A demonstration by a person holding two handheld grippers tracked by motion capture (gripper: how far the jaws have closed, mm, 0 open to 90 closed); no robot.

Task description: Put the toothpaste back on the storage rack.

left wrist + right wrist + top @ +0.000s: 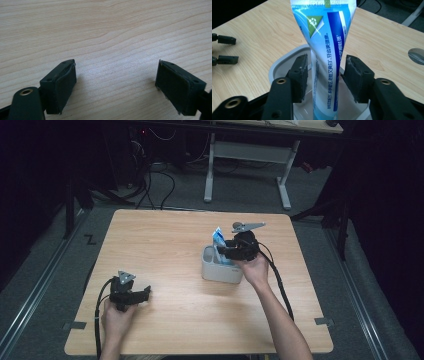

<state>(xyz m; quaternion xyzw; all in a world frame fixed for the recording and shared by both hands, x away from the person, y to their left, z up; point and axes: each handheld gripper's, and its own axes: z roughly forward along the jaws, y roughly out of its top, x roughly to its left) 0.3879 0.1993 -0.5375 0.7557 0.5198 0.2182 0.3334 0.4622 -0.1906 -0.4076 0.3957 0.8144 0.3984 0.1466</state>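
Toothpaste tube (pixel 325 50) upright, crimped end up.

A light wood-grain counter (pixel 165 235) fills the middle of the high view, squarish with rounded corners. A white tub (pixel 218 269) stands directly on it, a little right of the frame's centre. In the right gripper view a round grey disc (pixel 416 55) sits in the counter at the right edge.

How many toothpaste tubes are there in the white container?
1. One blue and white toothpaste tube stands upright in the white container, between the open jaws of the right gripper. The container's inside is partly hidden, so more could be there.
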